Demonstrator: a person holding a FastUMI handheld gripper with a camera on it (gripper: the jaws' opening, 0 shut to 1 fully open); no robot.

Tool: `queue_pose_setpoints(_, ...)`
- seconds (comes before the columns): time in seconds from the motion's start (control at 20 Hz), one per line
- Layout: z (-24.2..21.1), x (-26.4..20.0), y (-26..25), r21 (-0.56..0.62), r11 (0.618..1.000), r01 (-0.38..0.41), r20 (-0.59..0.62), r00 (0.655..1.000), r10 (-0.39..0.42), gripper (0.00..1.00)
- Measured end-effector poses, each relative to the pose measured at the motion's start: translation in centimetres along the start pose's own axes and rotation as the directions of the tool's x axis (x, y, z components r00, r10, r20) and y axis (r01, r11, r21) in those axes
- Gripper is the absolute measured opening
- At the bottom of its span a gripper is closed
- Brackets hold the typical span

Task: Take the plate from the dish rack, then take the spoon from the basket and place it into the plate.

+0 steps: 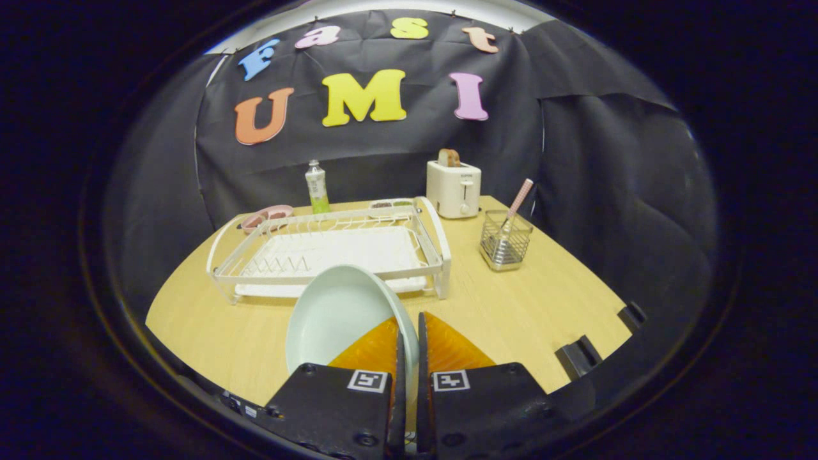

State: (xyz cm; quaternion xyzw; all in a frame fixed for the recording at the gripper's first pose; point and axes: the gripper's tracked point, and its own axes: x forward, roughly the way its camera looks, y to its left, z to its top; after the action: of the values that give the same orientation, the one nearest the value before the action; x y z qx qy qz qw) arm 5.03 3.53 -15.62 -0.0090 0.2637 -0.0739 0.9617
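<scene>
My gripper (409, 329) is shut on the rim of a pale green plate (332, 316), with both orange fingers (377, 348) pressed on its right edge. The plate is held tilted up, in front of the white dish rack (332, 249), above the wooden table. The rack stands beyond it with nothing in its slots. To the right, beyond the fingers, a wire basket (506, 241) holds a spoon (519, 198) with a pink checked handle sticking up out of it.
A white toaster (454, 187) with bread in it stands behind the rack's right end. A green bottle (317, 187), a pink dish (267, 217) and a small divided dish (391, 205) sit along the back. Bare tabletop (549, 300) lies right of my fingers.
</scene>
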Motion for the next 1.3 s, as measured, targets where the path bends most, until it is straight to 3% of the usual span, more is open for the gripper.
queue_pose_setpoints(0.3, -3.3, 4.0, -3.1, -0.012, 1.000, 0.027, -0.031, 0.999, -0.027, 0.10)
queue_pose_setpoints(0.4, -3.5, 4.4, -2.8, 0.002, 1.000, -0.027, -0.035, 0.999, 0.027, 0.10)
queue_pose_setpoints(0.5, -3.3, 4.6, -3.5, 0.017, 1.000, -0.025, -0.039, 0.999, 0.026, 0.12)
queue_pose_setpoints(0.7, 0.1, 3.8, -3.9, 0.049, 0.994, -0.101, 0.038, 0.994, 0.099, 0.10)
queue_pose_setpoints(0.8, 2.2, 3.8, -4.7, 0.052, 0.993, -0.106, 0.076, 0.992, 0.102, 0.17)
queue_pose_setpoints(0.85, 3.2, 3.7, -5.3, 0.057, 0.992, -0.111, 0.096, 0.990, 0.105, 0.37)
queue_pose_setpoints(1.1, 8.5, 4.0, -8.9, 0.014, 0.998, -0.069, 0.205, 0.977, 0.065, 0.78)
queue_pose_setpoints(1.3, 11.3, 6.0, -11.7, -0.044, 0.999, -0.028, 0.263, 0.964, 0.039, 0.95)
